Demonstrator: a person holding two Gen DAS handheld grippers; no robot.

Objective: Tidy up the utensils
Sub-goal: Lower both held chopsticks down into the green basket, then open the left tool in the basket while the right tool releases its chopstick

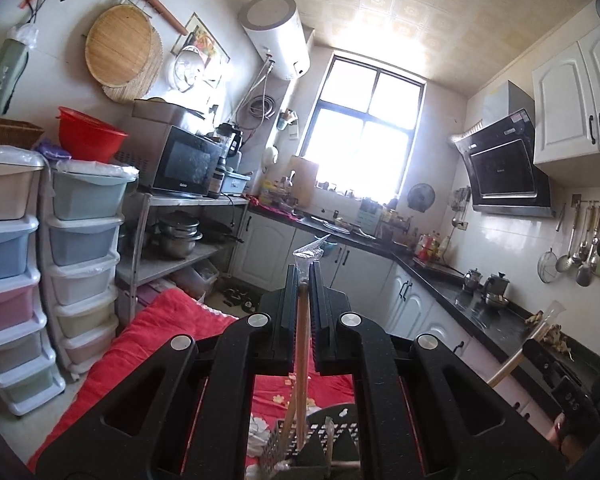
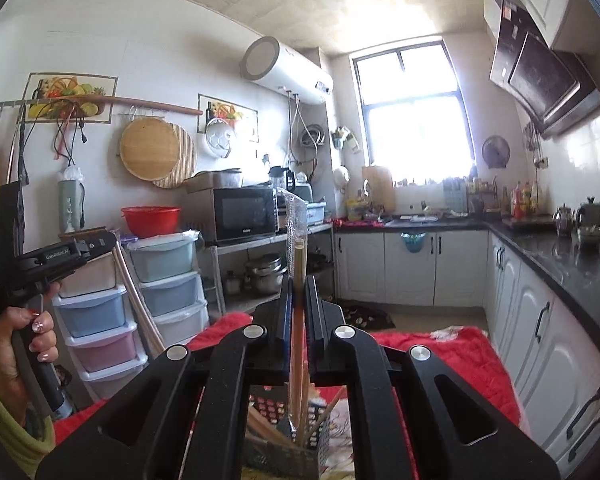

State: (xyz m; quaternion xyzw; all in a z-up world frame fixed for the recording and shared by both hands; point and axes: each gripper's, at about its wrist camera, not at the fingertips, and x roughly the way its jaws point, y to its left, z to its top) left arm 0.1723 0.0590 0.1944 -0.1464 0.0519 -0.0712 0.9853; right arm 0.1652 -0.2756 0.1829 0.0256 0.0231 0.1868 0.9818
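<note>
Red floral cloth (image 1: 148, 336) underlies my perforated dark utensil basket (image 1: 332, 436); left tongs (image 1: 303, 280) and right tongs (image 2: 299, 284) each clench plastic-sleeved wooden chopsticks (image 2: 299, 264).

The lower ends of the chopsticks (image 1: 302, 332) are hidden between the fingers of the left gripper (image 1: 303, 280). The holder (image 1: 324, 440) is cut off by the bottom edge, and its inside cannot be seen. In the right view the basket (image 2: 276, 412) is mostly covered by the right gripper (image 2: 299, 284), so its contents are not clear. The window (image 1: 364, 136) is washed out by light. The bottles (image 2: 520, 196) on the counter (image 2: 572, 256) are too small to tell apart.
</note>
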